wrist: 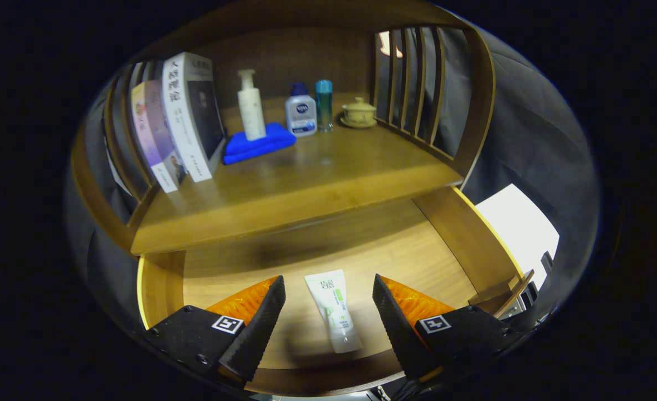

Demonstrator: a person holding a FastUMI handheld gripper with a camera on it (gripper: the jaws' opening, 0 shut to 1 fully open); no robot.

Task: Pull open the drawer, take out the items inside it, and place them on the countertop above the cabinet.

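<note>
One tube left in the open drawer; gripper poised above it.

Fingers spread wide, gripping nothing; the tube lies flat between them on the drawer floor, its length running roughly along the fingers, so they straddle its narrow width, a likely line-up for closing on its sides. Countertop beyond the fingers is bare in front; books, cloth, bottles and a cup sit further back, leaving room to put it.
</note>
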